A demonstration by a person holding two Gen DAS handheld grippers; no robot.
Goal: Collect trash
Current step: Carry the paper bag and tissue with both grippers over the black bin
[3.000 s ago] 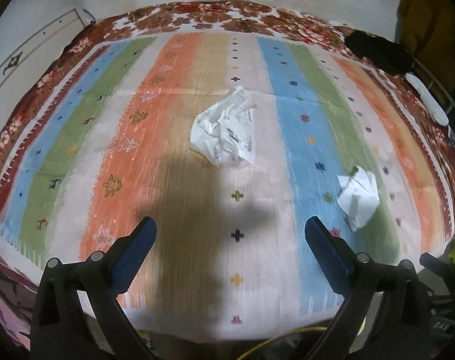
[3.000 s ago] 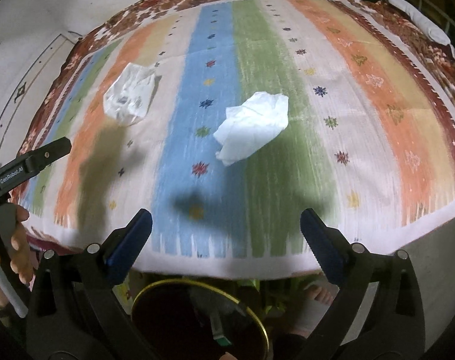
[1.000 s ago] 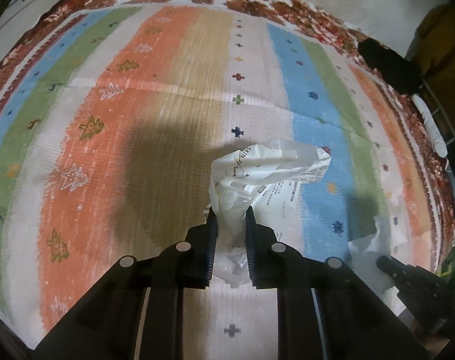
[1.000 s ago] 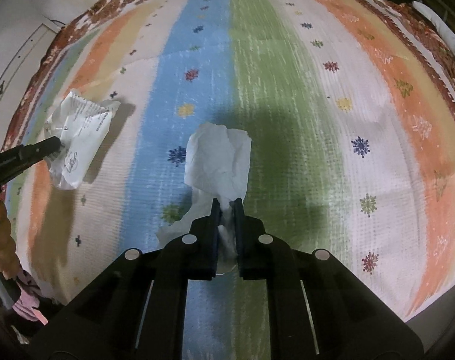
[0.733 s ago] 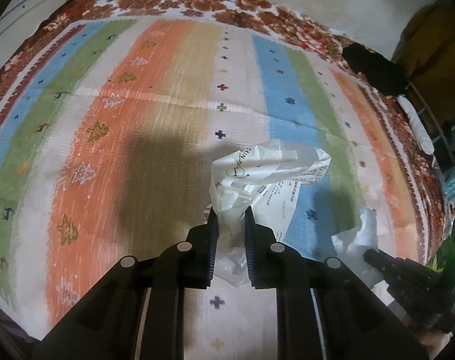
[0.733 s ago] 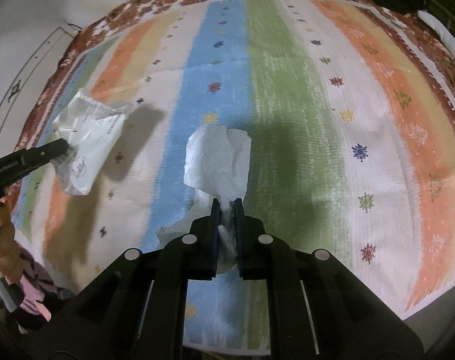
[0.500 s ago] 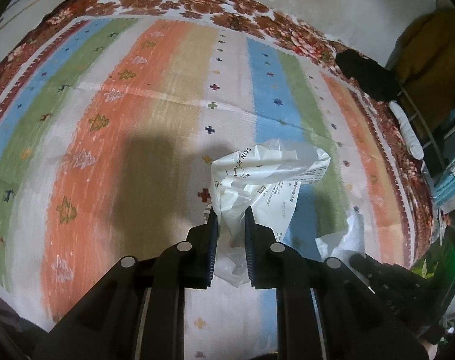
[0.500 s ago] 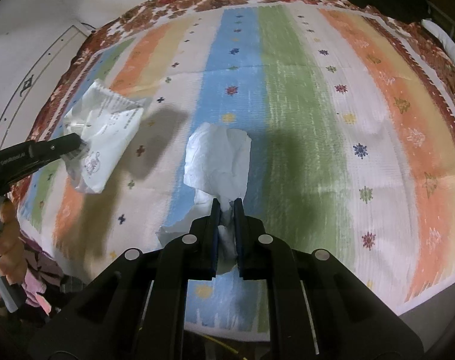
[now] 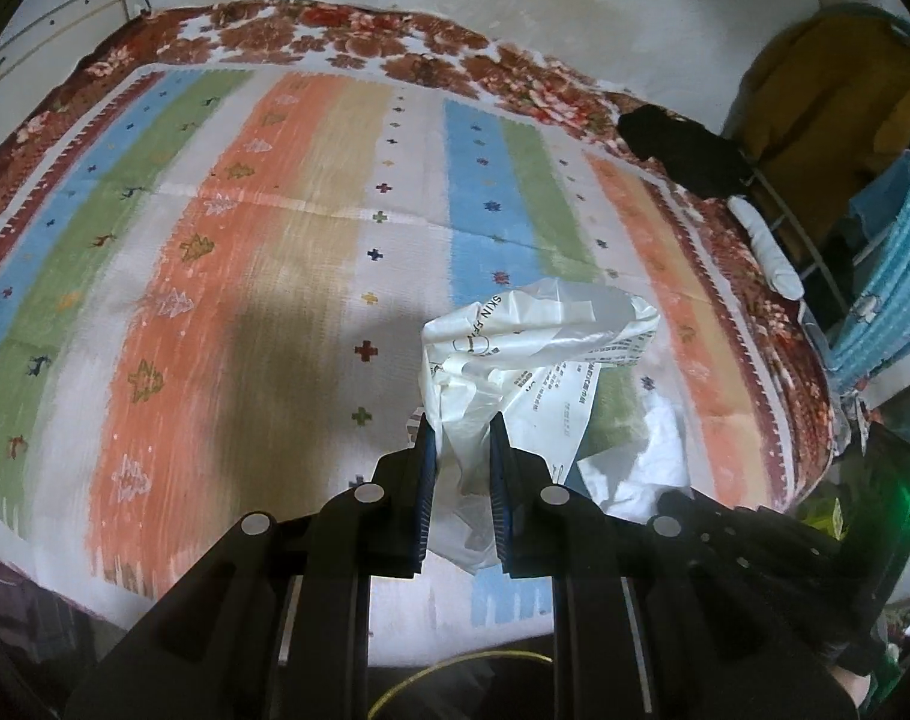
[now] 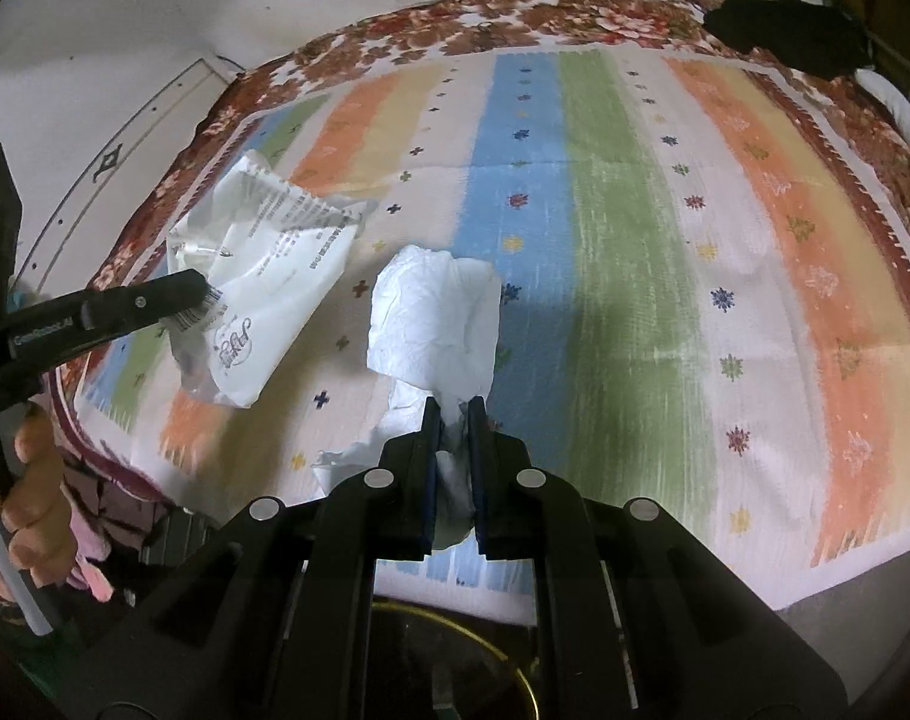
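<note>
Both pieces are off the striped rug: your right gripper is clamped on the crumpled tissue, your left gripper on the printed plastic wrapper. What's left is dropping them in the gold-rimmed bin at six o'clock.

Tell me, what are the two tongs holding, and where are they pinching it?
Left tongs pinch the crumpled printed white plastic wrapper at its lower end. Right tongs pinch the crumpled white paper tissue at its bottom.
</note>
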